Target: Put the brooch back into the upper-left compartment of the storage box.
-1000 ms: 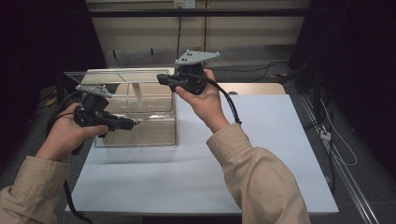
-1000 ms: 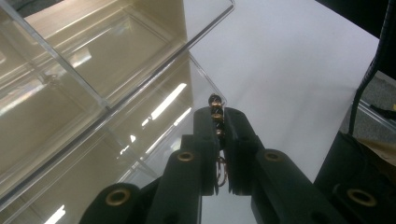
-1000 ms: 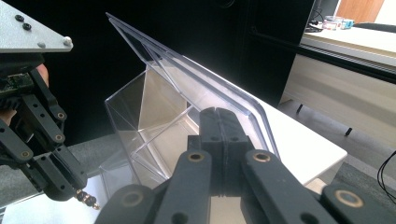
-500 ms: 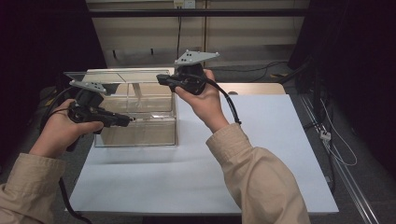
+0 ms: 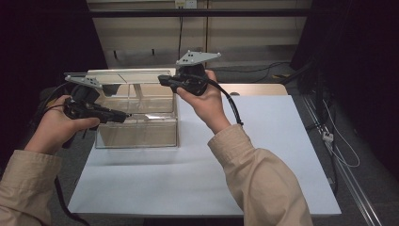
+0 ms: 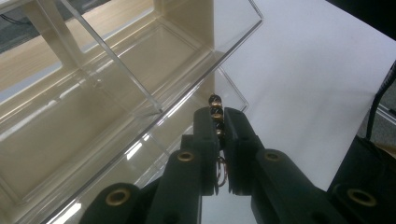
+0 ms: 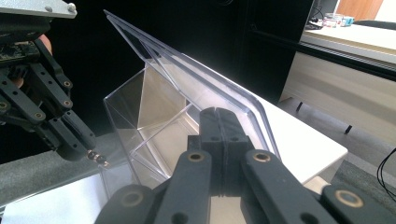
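Left gripper (image 5: 123, 116): at the 9 o'clock side of the table in the high view, jaws clamped on a short string of small dark and bronze beads with a thin wire ring (image 6: 216, 122); in the left gripper view the beads stick out past the jaw tips and the ring hangs in the slot between the jaws.

Bead string, place: held in the air just over the near front wall of the clear acrylic box with inner dividers (image 5: 136, 128), not yet inside any compartment.

Clear acrylic box: stands at about 10 o'clock on the white table sheet (image 5: 263, 155); its compartments look empty from here.

Clear hinged lid (image 5: 127, 76): raised and roughly level above the box, its free edge toward 1 o'clock.

Right gripper (image 5: 162, 79): jaws pressed flat together on the edge of that lid, as the right gripper view shows with the lid (image 7: 196, 88) running away from the jaw tips; it is propping the lid up.

Step in hand, as I judge it: dropping the beads into the box while the lid is kept open.

Doing it well: keep the right hand fixed so the lid neither sags nor flexes; carry the beads toward 12 o'clock, past the front wall and under the lid, centre them over one compartment clear of the dividers, lower them, then release.

Risk: letting go too early would drop the string on the wall rim or onto the sheet outside.
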The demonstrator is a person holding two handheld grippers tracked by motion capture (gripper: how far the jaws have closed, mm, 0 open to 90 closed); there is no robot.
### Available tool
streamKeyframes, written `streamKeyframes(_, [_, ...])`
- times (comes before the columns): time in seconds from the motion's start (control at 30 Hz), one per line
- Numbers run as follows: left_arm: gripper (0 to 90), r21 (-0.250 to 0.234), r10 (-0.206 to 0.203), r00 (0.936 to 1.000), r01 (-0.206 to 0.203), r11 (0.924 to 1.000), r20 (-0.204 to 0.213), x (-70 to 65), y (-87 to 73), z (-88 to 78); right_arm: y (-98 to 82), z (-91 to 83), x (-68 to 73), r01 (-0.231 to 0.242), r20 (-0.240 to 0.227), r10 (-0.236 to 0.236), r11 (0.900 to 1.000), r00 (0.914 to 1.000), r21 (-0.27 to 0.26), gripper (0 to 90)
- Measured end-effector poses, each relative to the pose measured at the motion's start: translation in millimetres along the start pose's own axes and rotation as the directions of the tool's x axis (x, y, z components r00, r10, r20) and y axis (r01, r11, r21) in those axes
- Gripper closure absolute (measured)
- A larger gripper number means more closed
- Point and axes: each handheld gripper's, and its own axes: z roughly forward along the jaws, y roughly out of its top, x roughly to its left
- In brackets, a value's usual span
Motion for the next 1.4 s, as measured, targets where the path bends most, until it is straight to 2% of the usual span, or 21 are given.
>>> streamKeyframes(0.53, [84.5, -0.001, -0.016, 0.9992, 0.016, 0.9999, -0.036, 8.6, 5.7, -1.5, 0.3, -0.7, 0.0, 0.0, 0.0, 0.0, 1.0, 1.0, -0.001, 90.0])
streamKeyframes(0.9, [84.5, -0.02, -0.034, 0.9975, 0.033, 0.9993, -0.062, 15.2, 7.5, -3.7, 0.3, -0.7, 0.5, 0.001, 0.0, -0.001, 1.0, 1.0, -0.001, 90.0])
streamKeyframes(0.97, [84.5, -0.015, -0.026, 0.9969, 0.025, 0.9996, -0.074, 16.2, 8.1, -4.3, 0.3, -0.6, 0.5, 0.001, 0.001, -0.001, 1.0, 1.0, -0.001, 90.0])
streamKeyframes(1.2, [84.5, -0.021, -0.042, 0.9958, 0.041, 0.9989, -0.081, 21.7, 9.0, -5.7, 0.3, -0.3, 0.6, 0.001, 0.001, -0.001, 1.0, 1.0, 0.0, 90.0])
streamKeyframes(1.4, [84.5, -0.019, -0.041, 0.9931, 0.04, 0.999, -0.109, 24.5, 9.8, -4.4, 0.2, 0.2, 0.9, 0.002, 0.001, -0.002, 1.0, 1.0, -0.001, 90.0])
